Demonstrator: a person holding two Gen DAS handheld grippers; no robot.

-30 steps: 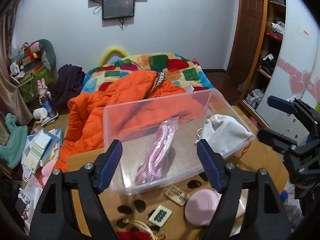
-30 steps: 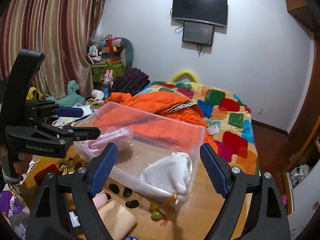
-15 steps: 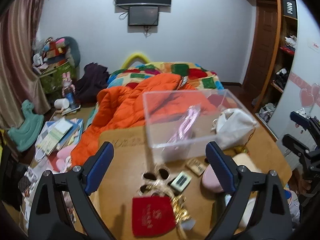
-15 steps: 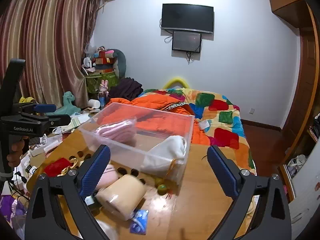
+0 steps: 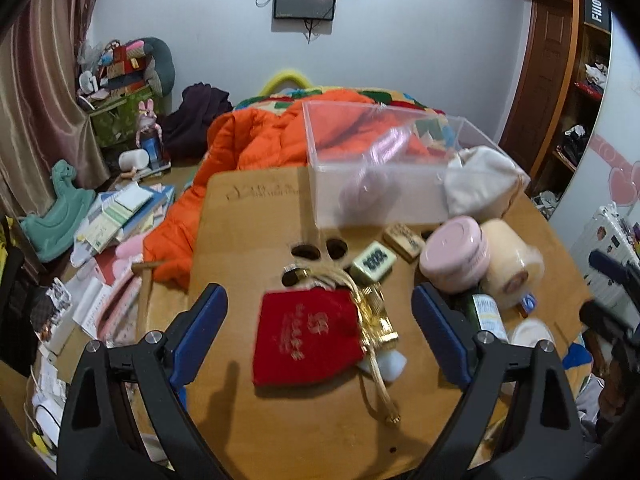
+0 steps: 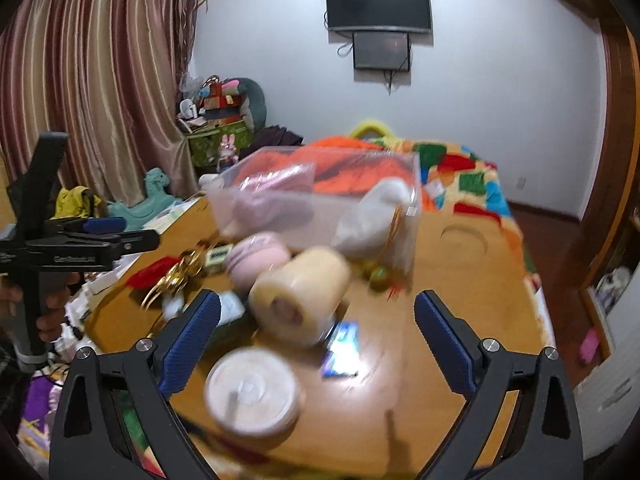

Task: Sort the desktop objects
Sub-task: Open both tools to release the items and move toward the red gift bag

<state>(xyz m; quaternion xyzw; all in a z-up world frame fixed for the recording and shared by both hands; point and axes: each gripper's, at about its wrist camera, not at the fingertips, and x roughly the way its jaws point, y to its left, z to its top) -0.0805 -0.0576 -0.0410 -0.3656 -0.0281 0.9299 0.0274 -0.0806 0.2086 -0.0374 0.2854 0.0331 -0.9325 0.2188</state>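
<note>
Left wrist view: clear bin (image 5: 380, 184) at the table's far edge holds two bags; red pouch (image 5: 308, 336), pink jar (image 5: 454, 254) and roll (image 5: 510, 262) remain outside. Both claws, left (image 5: 318, 338) and right (image 6: 316, 344), gape empty.

The right gripper (image 6: 316, 336) is held wide open above a wooden table (image 6: 448, 280). A cream roll (image 6: 300, 296) and a blurred round lid (image 6: 252, 392) are seen between its fingers. A clear plastic box (image 6: 320, 208) is placed behind them.
</note>
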